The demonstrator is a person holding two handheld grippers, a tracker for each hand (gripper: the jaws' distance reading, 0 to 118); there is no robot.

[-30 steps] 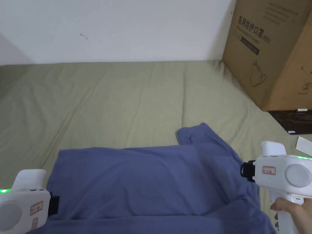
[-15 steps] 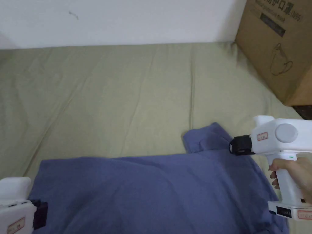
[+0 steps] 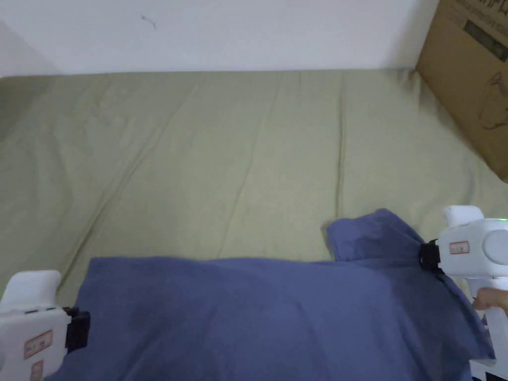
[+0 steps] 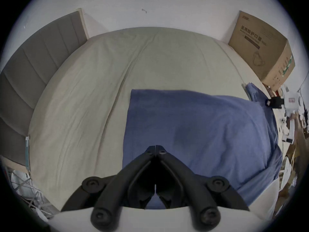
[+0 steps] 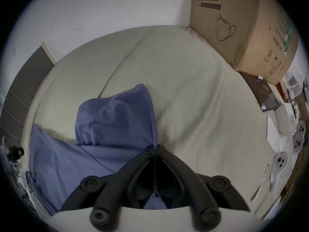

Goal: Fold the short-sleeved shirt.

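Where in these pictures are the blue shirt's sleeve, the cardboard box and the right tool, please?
sleeve (image 3: 369, 238), head view, middle of the sleeve's flat cloth.
cardboard box (image 5: 237, 26), right gripper view, its printed front face.
right tool (image 3: 427, 255), head view, the black tip against the shirt's shoulder.

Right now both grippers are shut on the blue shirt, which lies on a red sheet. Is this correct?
Not quite: the sheet is pale green, as the head view shows. The left gripper and right gripper are indeed shut on the blue shirt.
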